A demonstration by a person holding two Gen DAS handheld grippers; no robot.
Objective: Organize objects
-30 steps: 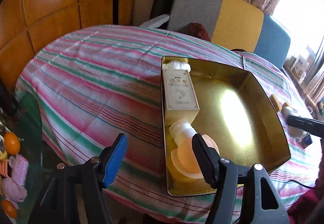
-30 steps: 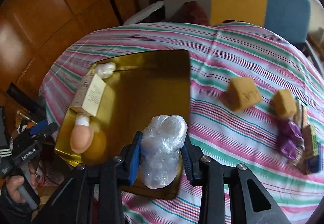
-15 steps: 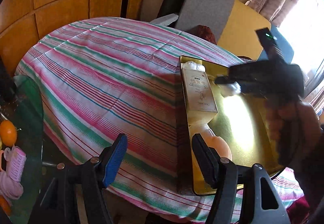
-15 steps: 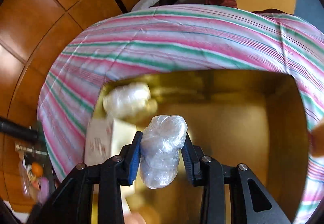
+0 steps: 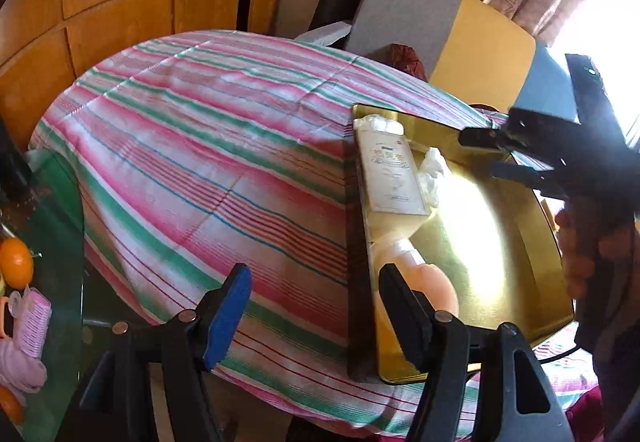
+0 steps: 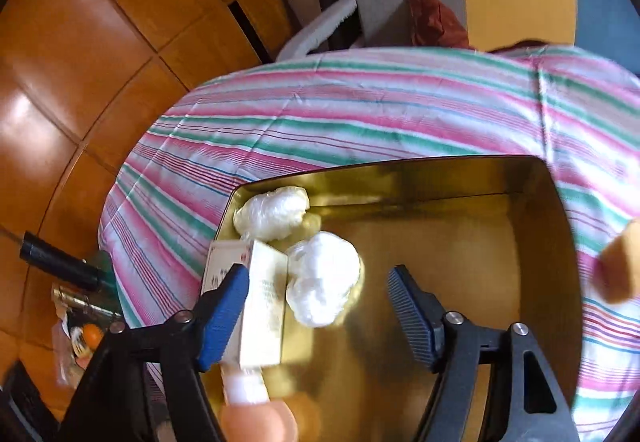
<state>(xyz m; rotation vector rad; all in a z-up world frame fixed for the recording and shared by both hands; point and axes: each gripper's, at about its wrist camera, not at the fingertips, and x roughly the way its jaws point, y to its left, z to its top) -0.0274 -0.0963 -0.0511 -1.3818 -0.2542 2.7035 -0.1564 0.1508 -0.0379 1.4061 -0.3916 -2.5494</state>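
The plastic-wrapped bundle [image 6: 324, 280] now lies on the floor of the gold tray [image 6: 532, 226], just beside the white box [image 6: 260, 306] and near a second wrapped bundle [image 6: 276, 212] in the tray's far corner. Your right gripper [image 6: 320, 312] has just been opening; its jaws stand wide, the bundle between them but untouched by the pads. Your left gripper [image 5: 316, 306] is open and empty over the tray's near edge on the striped bench [image 5: 200, 162]. Pull the right gripper back carelessly and a pad could catch the loose wrap and drag the bundle out, or knock the box into the peach bottle [image 5: 428, 282]. A tan block [image 6: 620, 262] at the tray's right side is not yet in.
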